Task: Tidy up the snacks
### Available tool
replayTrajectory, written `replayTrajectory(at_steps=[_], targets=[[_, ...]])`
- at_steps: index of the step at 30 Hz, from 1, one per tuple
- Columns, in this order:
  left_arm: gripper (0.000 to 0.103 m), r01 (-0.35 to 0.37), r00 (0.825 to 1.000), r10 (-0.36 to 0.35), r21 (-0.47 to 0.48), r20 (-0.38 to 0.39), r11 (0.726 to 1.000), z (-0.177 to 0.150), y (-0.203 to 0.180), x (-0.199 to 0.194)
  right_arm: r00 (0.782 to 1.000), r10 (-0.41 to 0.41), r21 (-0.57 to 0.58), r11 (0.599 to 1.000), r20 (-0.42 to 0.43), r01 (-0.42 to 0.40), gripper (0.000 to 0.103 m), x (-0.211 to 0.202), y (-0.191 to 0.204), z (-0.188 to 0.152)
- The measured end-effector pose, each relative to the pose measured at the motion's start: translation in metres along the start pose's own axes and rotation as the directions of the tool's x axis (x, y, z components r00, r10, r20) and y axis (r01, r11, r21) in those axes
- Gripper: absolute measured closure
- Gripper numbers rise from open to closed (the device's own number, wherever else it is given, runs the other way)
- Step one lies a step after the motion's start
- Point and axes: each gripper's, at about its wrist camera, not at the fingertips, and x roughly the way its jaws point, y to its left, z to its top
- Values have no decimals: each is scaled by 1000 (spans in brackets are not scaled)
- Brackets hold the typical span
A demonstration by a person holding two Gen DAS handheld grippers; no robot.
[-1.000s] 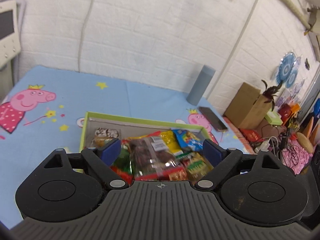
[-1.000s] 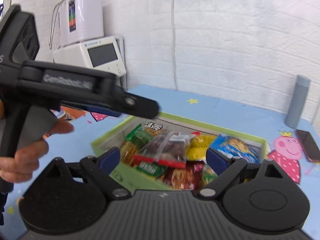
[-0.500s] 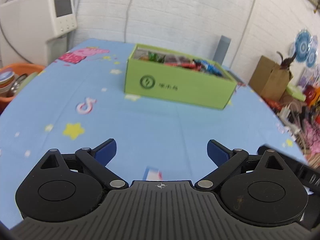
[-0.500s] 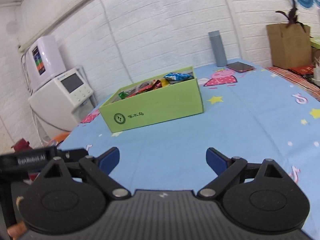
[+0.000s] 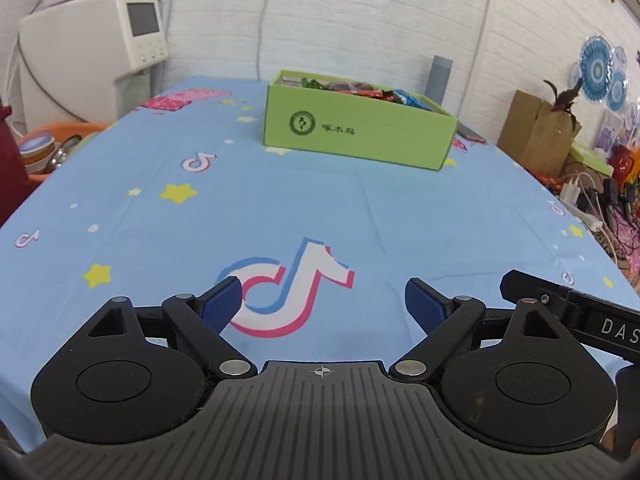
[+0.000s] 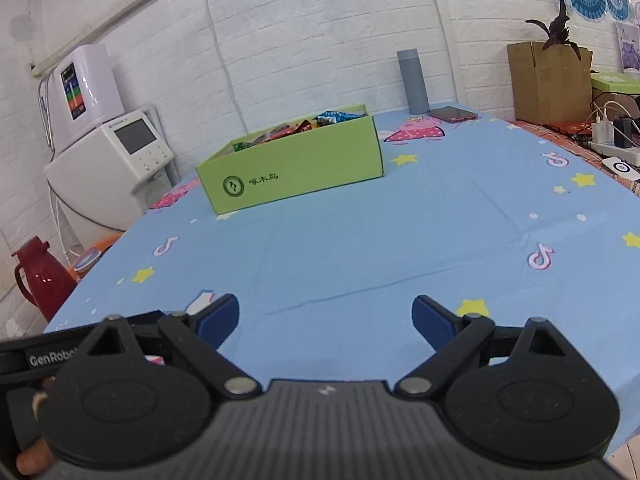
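A green cardboard box (image 5: 356, 132) stands at the far side of the blue table, with several snack packets (image 5: 360, 88) showing above its rim. It also shows in the right wrist view (image 6: 292, 172), with the snack packets (image 6: 304, 126) inside. My left gripper (image 5: 323, 300) is open and empty, low over the near table edge, far from the box. My right gripper (image 6: 326, 318) is open and empty, also near the front edge. The right gripper's body (image 5: 572, 312) shows at the left view's right side.
A grey bottle (image 6: 413, 80) and a phone (image 6: 452, 114) lie behind the box. A white appliance (image 5: 96, 52) stands off the table's left; a red jug (image 6: 38, 276) is below it. A brown carton (image 6: 548, 80) and cables (image 5: 588, 196) are on the right.
Both grippers have pulled back from above the box to low over the near table edge. The box now stands far ahead. Both stay open and empty.
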Motion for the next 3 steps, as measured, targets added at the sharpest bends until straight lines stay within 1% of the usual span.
replayTrajectory(at_steps=[3], targets=[[26,0,1000,1,7,-9,1000,-6,0,2,1000,-18,-8,1000,-5,18,10,0,1,-4]])
